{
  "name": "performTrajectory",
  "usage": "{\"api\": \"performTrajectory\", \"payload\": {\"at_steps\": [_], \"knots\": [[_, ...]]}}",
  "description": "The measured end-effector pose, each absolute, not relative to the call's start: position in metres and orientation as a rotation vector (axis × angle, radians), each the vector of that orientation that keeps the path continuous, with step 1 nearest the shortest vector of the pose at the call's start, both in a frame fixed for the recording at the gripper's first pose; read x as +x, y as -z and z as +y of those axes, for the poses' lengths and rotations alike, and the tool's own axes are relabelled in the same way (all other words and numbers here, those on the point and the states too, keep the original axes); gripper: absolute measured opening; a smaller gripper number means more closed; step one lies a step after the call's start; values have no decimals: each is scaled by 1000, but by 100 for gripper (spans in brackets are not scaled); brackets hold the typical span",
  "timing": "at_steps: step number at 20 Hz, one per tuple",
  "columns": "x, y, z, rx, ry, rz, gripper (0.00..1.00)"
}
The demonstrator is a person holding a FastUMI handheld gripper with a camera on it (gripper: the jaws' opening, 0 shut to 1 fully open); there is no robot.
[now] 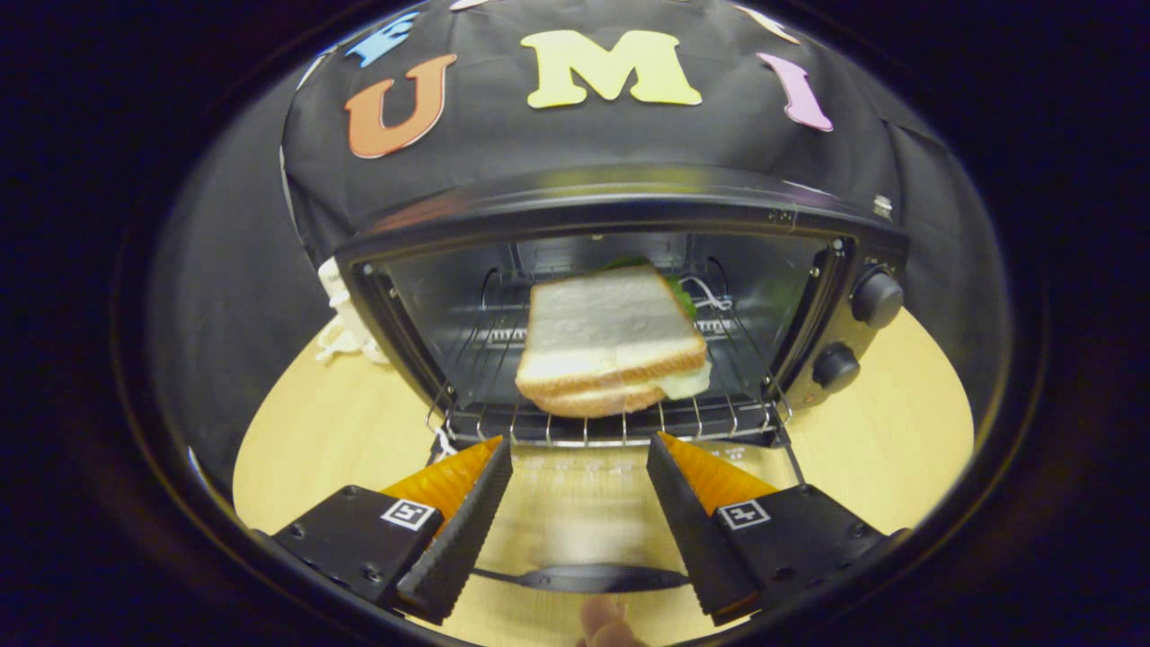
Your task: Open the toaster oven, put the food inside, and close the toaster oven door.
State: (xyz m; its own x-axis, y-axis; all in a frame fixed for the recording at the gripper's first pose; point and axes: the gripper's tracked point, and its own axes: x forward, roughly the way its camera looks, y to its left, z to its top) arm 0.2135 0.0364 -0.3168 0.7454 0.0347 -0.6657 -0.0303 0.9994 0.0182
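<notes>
The black toaster oven stands on a light wooden table with its door down. The glass door lies flat beneath my fingers, and its dark handle is at the near end. A sandwich of white bread with green leaf and pale cheese at its edges rests on the wire rack inside the cavity. My gripper is open, its fingertips just short of the rack's front edge. The sandwich lies beyond them and nothing is between the fingers.
Two round knobs sit on the oven's right panel. A white crumpled thing lies on the table by the oven's left side. Part of a person's hand shows under the door handle. Bare table extends on both sides of the oven.
</notes>
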Motion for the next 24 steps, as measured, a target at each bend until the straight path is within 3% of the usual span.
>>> {"api": "performTrajectory", "payload": {"at_steps": [10, 16, 24], "knots": [[130, 278, 16, -40, 45, 724, 99], [105, 306, 35, 9, -27, 833, 99], [113, 343, 31, 84, 13, 921, 98]]}}
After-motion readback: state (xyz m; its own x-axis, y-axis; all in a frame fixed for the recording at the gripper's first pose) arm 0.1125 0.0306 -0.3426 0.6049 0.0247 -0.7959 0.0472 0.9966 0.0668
